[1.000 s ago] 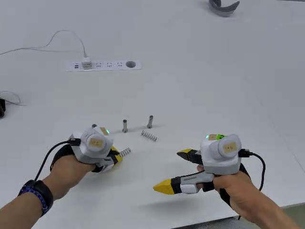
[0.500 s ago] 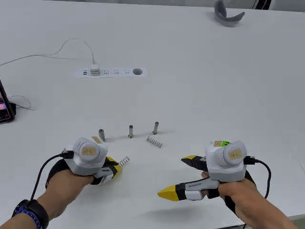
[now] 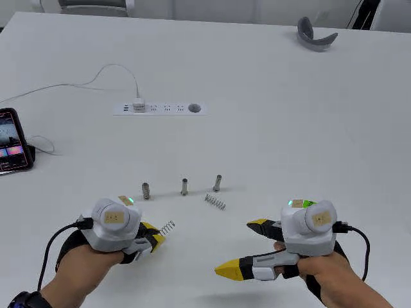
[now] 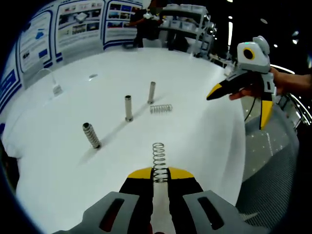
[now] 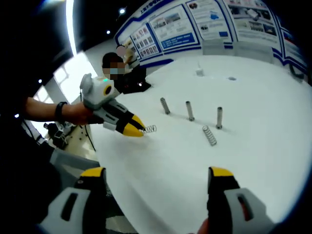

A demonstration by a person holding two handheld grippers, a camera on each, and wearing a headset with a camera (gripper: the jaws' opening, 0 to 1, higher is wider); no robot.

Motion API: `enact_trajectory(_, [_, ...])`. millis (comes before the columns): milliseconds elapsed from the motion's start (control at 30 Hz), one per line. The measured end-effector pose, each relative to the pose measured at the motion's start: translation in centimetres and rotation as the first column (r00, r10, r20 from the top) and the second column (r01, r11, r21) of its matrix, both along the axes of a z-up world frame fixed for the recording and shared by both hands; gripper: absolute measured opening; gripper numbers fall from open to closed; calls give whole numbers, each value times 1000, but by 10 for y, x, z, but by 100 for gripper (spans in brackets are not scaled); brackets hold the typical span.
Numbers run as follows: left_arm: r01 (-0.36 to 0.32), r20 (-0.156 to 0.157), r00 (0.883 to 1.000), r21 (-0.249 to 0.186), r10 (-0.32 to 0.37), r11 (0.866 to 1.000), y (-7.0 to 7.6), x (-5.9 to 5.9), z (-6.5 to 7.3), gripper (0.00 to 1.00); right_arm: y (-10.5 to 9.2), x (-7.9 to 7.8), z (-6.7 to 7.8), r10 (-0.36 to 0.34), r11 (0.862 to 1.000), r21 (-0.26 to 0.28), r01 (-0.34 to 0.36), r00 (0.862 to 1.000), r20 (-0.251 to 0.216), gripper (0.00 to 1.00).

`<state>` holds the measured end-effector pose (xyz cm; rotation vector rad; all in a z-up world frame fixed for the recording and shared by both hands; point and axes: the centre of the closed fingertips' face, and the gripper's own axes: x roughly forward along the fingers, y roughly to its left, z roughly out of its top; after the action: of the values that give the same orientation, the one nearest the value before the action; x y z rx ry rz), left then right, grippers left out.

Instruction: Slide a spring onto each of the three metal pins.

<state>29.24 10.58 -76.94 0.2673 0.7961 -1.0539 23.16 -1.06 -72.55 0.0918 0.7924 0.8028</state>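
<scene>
**A:** On the bench (image 3: pixel 289 128), your leftmost pin (image 4: pixel 92 142) already carries the fitted spring (image 4: pixel 88 130). That's one done.

**B:** Two remain. Your left gripper (image 4: pixel 159 171) has its fingers pinching the held spring (image 4: pixel 158 156). The loose spring (image 4: pixel 160 108) lies just beside the right pin (image 4: pixel 151 92). Your right gripper (image 5: pixel 157 171) has its fingers spread.

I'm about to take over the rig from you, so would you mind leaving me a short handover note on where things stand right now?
Left gripper: shut on a spring, gripped by one end at the tips.
Right gripper: open, empty.
Pins: three stand upright in a row on the white table. In the head view, the left pin carries a spring; the middle pin and the right pin are bare.
A loose spring lies on the table beside the right pin.
Done: one pin of three.
Left: slide the spring in the left gripper onto a bare pin, probably the middle one, then pick up the loose spring for the last pin.
</scene>
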Motion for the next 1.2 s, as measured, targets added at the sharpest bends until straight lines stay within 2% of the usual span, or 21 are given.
enact_trajectory(400, [-38,25,999,-30,39,999,14,0,20,10,15,3,5,36,999,18,-36,999,11,85])
enact_trajectory(500, [-31,43,999,-32,32,999,17,-1,25,10,20,4,7,41,999,24,-41,999,12,85])
enact_trajectory(800, [-20,64,998,-38,23,999,23,-4,36,10,31,11,13,60,997,37,-60,998,21,81])
enact_trajectory(933, [-18,77,997,-49,22,999,24,-7,45,10,37,15,16,70,996,48,-72,997,26,80])
enact_trajectory(1200, [-5,93,996,-64,11,998,21,-13,55,10,51,25,28,65,991,116,-67,998,23,74])
